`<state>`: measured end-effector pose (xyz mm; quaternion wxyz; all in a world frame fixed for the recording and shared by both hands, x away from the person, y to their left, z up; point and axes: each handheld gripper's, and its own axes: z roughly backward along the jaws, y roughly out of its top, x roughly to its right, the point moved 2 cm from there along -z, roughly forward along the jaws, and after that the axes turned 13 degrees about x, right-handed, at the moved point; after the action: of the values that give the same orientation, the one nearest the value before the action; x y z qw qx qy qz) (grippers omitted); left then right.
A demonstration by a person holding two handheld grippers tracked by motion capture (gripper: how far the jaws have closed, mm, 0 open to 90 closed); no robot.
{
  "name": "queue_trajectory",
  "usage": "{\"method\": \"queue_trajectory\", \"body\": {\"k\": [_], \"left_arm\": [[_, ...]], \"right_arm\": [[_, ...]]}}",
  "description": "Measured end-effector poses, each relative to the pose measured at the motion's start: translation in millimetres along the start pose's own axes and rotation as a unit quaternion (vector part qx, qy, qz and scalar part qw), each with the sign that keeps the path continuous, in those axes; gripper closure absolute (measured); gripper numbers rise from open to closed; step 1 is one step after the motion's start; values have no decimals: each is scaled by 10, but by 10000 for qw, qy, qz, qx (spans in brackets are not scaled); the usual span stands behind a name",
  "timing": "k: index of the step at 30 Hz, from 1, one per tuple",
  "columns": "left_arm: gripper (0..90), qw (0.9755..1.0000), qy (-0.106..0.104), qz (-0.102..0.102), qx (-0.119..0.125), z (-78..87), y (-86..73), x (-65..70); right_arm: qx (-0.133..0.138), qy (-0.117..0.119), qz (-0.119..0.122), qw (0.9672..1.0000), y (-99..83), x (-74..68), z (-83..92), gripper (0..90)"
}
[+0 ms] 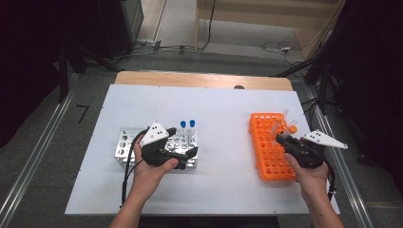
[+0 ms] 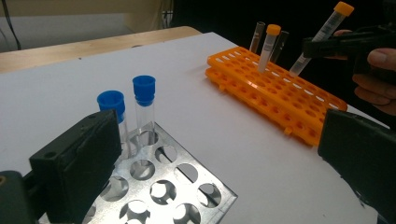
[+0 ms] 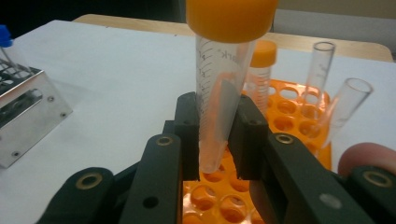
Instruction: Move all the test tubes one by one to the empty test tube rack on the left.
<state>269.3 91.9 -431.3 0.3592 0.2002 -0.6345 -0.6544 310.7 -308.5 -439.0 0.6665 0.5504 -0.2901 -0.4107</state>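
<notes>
A person sits at a white table (image 1: 214,109) and holds a black two-jaw gripper in each hand. The right gripper (image 3: 216,140) is clamped on a clear plastic tube with an orange screw cap (image 3: 224,88), pinching it low on its body so the cap stands high above the jaws; seen from the left gripper's camera, the tube (image 2: 322,35) leans at a slant with its tip just over the far holes of a flat orange plastic tube rack (image 2: 275,93) on the right side of the table. A second orange-capped tube (image 2: 267,49) and two uncapped clear tubes (image 3: 322,70) stand in the rack's far corner. On the left side of the table sits a shiny metal rack with round holes (image 2: 159,186) holding two clear tubes with blue caps (image 2: 143,100). The left gripper (image 1: 183,154) rests over that metal rack with its jaws spread wide and nothing between them. The step in hand looks like carrying the orange-capped tube at the orange rack, either just lifted out or about to be seated; which one cannot be told. The next move likely calls for keeping the pinch firm and the tube clear of its neighbours, and, if it is going into a hole, bringing it upright over the opening first.
</notes>
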Motion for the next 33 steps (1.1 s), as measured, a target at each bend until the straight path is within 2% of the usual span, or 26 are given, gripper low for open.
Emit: {"method": "queue_trajectory", "body": {"k": [13,22,28,33], "left_arm": [[2,9997,-219,-60,-42,-73,-10,144],[32,9990,-448,-61,-17,-127,-1,261],[64,9983,-576,-63,28,-159,-9,340],[88,9976,-686,-96,-25,-196,-22,412]], "right_arm": [[-49,716,118,9974,-40,-436,-69,729],[-166,1164,219,9928,-86,-718,-130,729],[-241,1369,304,9898,-115,-897,-148,729],[-293,1522,351,9873,-137,-1001,-165,729]]}}
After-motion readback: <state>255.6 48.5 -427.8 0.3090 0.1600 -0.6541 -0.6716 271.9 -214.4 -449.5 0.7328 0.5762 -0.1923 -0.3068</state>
